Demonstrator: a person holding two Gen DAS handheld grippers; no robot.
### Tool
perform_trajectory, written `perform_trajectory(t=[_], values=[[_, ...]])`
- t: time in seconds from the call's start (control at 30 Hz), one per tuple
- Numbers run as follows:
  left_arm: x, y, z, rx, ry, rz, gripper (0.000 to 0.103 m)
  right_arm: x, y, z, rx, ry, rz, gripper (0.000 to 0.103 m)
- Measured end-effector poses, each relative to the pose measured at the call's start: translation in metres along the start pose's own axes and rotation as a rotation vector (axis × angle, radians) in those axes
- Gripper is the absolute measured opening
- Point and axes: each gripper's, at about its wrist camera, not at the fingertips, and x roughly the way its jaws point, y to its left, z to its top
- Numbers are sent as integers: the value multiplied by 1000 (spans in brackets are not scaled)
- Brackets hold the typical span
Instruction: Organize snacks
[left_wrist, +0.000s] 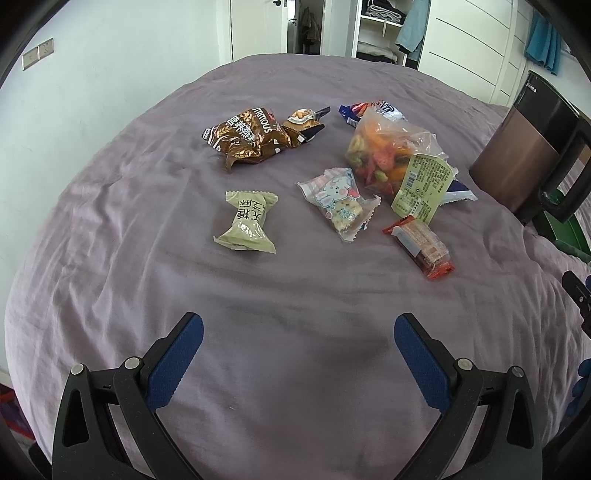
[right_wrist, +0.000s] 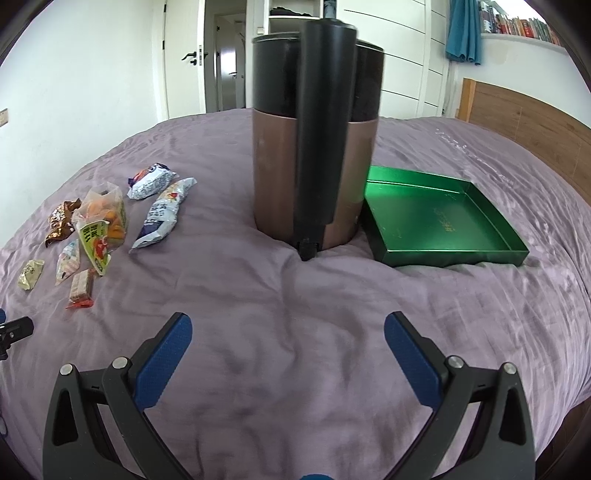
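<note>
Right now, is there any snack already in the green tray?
No, the green tray shows only its bare bottom, while the snack packets all lie on the purple bedspread.

Home bedroom: bed (right_wrist: 295, 295), headboard (right_wrist: 524, 122), open wardrobe (left_wrist: 380, 29).

In the left wrist view the jug (left_wrist: 524, 155) is cut off by the right edge, and it hides most of the green tray (left_wrist: 565, 230). The clear bag of mixed pieces (left_wrist: 391, 151) covers much of the blue-and-white packets (left_wrist: 373, 109) behind it. In the right wrist view the left claw (right_wrist: 13, 334) shows only as a sliver at the left edge.
</note>
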Motion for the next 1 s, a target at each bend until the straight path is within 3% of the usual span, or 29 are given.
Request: perform_trajectory(t=[0.63, 1.0], values=[[4, -3, 0, 14, 9, -3, 102, 3, -2, 0, -5, 6, -2, 103], [4, 1, 4, 4, 13, -3, 102, 0, 30, 3, -66, -1, 72, 103]])
